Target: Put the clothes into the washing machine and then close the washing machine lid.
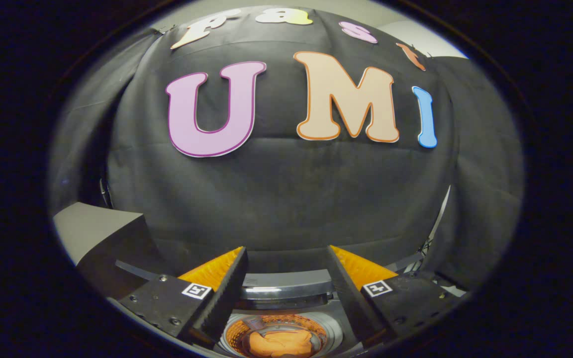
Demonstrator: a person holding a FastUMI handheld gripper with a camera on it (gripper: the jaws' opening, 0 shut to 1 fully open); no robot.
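Note:
My gripper is open, its two fingers spread wide with nothing between them. Below and between the fingers I look down into the washing machine's round drum. An orange garment lies bunched at the bottom of the drum. The machine's grey back rim curves across just ahead of the fingers. The gripper hovers above the opening, apart from the garment. I cannot make out the lid with certainty.
A grey-topped dark box stands to the left of the left finger. The booth's black cloth wall hangs close behind the machine. A thin light pole leans at the right.

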